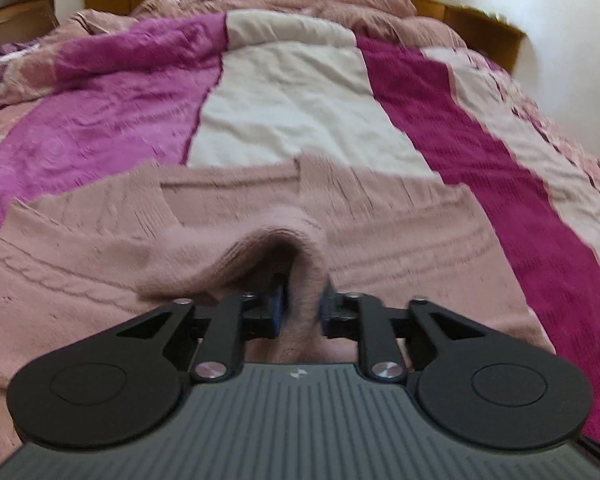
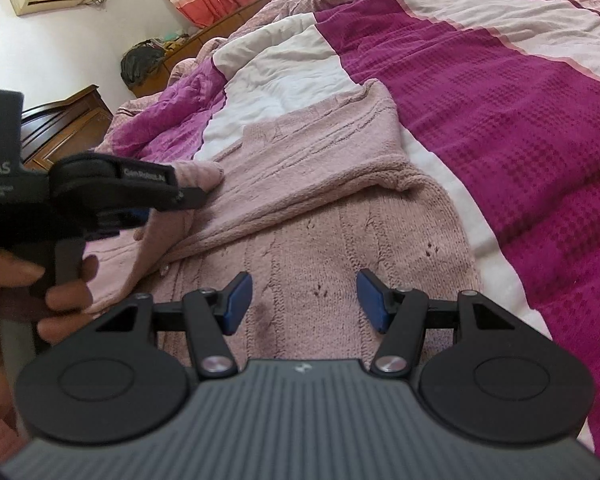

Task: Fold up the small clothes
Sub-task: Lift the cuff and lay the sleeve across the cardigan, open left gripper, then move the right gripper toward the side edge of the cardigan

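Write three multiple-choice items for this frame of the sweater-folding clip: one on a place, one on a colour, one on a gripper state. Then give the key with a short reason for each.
1. Where does the pink knitted sweater lie?
A. on a wooden floor
B. on the striped bedspread
C. over a chair back

2. What colour are the pads on the right gripper fingers?
A. blue
B. red
C. white

3. What is the left gripper doing?
A. hanging open with nothing between its fingers
B. shut on a wooden hanger
C. shut on a fold of the sweater

Key: 
1 B, the sweater is spread across the magenta and white stripes of the bed cover. 
2 A, both pads show blue in the right wrist view. 
3 C, pink knit bunches up between the closed fingers in the left wrist view, while the right gripper stands open above the sweater.
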Tool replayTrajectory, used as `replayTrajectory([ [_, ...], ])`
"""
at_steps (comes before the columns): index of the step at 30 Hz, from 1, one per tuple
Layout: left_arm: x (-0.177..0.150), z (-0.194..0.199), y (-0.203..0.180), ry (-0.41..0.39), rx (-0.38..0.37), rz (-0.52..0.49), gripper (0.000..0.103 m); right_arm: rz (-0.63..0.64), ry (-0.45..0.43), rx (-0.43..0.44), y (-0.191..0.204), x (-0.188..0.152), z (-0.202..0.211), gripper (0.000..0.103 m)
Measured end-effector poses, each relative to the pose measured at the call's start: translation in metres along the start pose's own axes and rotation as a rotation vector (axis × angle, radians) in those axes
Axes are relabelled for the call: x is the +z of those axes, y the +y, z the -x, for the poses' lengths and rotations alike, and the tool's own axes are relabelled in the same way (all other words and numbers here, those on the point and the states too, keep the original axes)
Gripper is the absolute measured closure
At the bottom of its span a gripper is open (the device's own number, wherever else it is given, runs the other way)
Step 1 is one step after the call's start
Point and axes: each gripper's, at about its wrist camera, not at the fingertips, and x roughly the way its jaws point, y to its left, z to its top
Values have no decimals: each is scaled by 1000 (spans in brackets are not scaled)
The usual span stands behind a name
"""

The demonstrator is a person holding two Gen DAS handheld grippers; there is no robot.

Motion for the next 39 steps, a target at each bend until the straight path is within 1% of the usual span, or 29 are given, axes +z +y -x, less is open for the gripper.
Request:
replayTrajectory([
  [1, -1, 1, -1, 6, -1, -4, 65, -4, -1, 2, -1, 0, 0, 44],
  [2, -2, 6, -1, 9, -2, -7, 58, -8, -1, 4, -2, 0, 0, 44],
  [3, -3, 9, -1, 9, -4, -9, 53, -11, -1, 6, -2, 0, 0, 44],
  [6, -7, 22, 1, 16, -4, -15, 44, -14, -3, 7, -3, -1, 0, 44],
  [9, -15, 37, 6, 30, 11, -27, 41, -14, -3, 6, -2, -1, 0, 44],
  [13, -30, 59, 21, 36, 19, -10, 40, -15, -5, 7, -2, -2, 0, 44],
  [17, -45, 78, 40, 37, 48, 23, 40, -16, -7, 6, -3, -2, 0, 44],
  [20, -56, 89, 57, 43, 97, 33, 40, -13, -7, 4, -2, -2, 0, 44],
  [24, -67, 99, 74, 39, 176, 20, 40, -2, -8, -4, -1, -2, 0, 44],
  [32, -77, 100, 107, 54, 239, 80, 40, 39, -2, -34, 7, -3, -1, 44],
  [36, -77, 97, 119, 58, 288, 101, 40, 71, 22, -56, 14, 3, 0, 43],
  [39, -77, 97, 132, 54, 327, 129, 40, 89, 31, -54, 22, 9, 3, 41],
])
